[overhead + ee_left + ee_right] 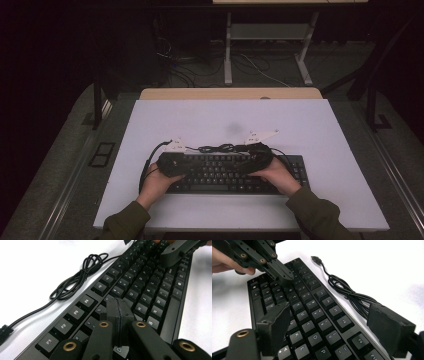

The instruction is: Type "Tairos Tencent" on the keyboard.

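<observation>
Your left hand point(156, 184) sits at the left end of the flat black keyboard with dark square keys point(232, 172). The left gripper point(120, 308) in it has its two jaws pressed tight together, with nothing between them. Its tip hangs just over the keys near the middle letter rows, as the left gripper view shows.

The keyboard lies near your edge of the big white table top point(320, 130). Its long side runs left to right across the table, and its letters face you. A strip of bare white lies between the keyboard and the table's near edge. There is a lot more open white room behind it, all the way to the far edge, and wide white room on both sides.

Just behind the keyboard lies its thin black cable, tied in a loose bundle point(352, 296). The bundle sits close to the top row of keys, and its plug end point(315, 259) rests on the white top, pointing away from the keyboard.

Your right hand point(281, 175) rests on the right part of the keyboard. The right gripper point(332, 322) has its jaws spread wide apart, above the keys, holding nothing.
</observation>
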